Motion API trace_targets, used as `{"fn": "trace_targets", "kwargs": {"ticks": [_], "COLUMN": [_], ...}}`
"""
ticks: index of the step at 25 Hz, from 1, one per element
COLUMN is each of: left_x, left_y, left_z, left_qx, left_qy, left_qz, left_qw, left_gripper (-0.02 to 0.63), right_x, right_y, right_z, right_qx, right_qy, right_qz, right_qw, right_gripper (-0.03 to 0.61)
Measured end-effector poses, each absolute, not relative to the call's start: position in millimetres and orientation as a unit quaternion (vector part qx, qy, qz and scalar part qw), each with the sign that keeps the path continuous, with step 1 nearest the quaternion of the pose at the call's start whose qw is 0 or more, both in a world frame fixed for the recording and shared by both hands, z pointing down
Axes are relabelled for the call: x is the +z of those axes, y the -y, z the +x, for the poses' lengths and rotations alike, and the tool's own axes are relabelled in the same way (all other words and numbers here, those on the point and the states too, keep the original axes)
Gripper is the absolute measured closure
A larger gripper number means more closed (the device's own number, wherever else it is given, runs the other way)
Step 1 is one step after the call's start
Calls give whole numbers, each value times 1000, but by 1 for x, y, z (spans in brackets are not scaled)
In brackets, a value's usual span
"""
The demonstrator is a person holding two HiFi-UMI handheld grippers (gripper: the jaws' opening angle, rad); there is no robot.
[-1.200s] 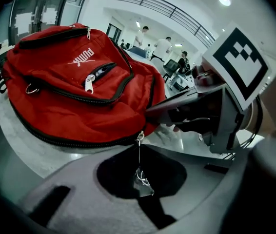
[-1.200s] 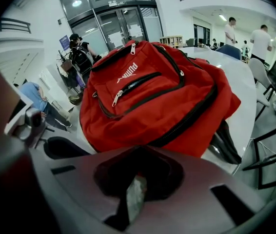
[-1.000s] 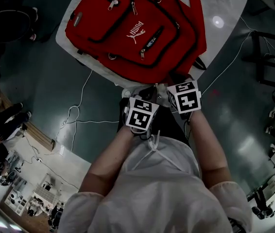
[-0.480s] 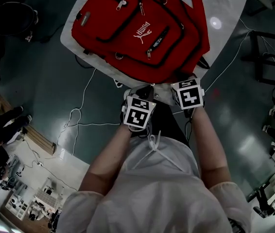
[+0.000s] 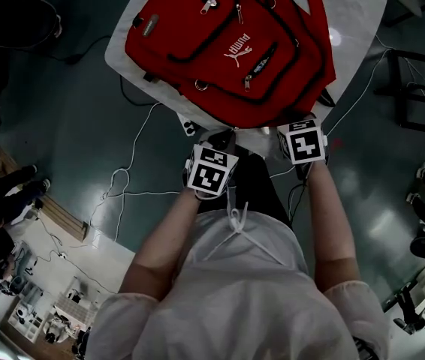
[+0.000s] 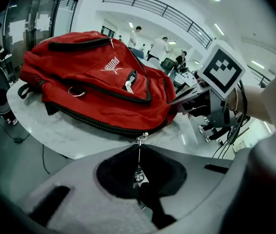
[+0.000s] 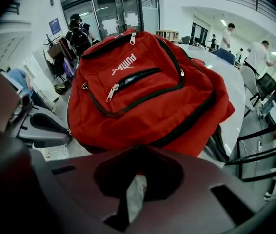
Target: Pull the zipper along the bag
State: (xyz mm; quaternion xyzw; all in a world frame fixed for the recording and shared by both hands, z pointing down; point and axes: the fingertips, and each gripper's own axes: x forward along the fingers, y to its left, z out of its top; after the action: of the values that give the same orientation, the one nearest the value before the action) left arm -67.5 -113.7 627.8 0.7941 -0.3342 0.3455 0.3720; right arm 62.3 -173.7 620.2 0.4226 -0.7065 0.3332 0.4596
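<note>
A red backpack [image 5: 231,47] lies on a round white table [image 5: 363,6]. At its near edge, my left gripper [image 5: 221,137] is shut on the thin metal zipper pull [image 6: 139,160]. The pull hangs from the slider [image 6: 143,136] on the black main zipper and runs down between the closed jaws of the left gripper [image 6: 138,147]. My right gripper [image 5: 296,126] sits further right on the same edge. In its own view the right gripper [image 7: 140,150] is shut, with a bit of the red backpack [image 7: 143,82] fabric pinched at the tips. The left gripper view shows its fingers [image 6: 179,99] against the bag's corner.
A white power strip [image 5: 188,128] and loose cables lie on the dark floor below the table edge. Black chair frames [image 5: 415,88] stand to the right. People stand and sit in the background of both gripper views. A grey chair [image 7: 43,126] is beside the table.
My left gripper has moved left along the bag's near edge with the pull, and the two grippers are farther apart. The right gripper has kept its place on the bag.
</note>
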Motion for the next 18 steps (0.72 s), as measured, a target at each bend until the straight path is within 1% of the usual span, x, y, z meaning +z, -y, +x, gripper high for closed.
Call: {"fn": "trace_targets", "kwargs": {"ticks": [11, 18], "left_x": [628, 629], "left_y": [124, 136], "left_z": [-91, -110], "left_qx": [357, 354], "left_qy": [325, 337], "left_qz": [796, 794], "left_qw": [364, 360], "left_gripper": [592, 592], "right_x": [624, 622], "right_y": [169, 175], "right_z": [64, 67], "right_qx": [358, 355], "right_qy": [655, 657], "right_qz": [436, 440], "right_qw": [503, 498], "right_gripper": [552, 552]}}
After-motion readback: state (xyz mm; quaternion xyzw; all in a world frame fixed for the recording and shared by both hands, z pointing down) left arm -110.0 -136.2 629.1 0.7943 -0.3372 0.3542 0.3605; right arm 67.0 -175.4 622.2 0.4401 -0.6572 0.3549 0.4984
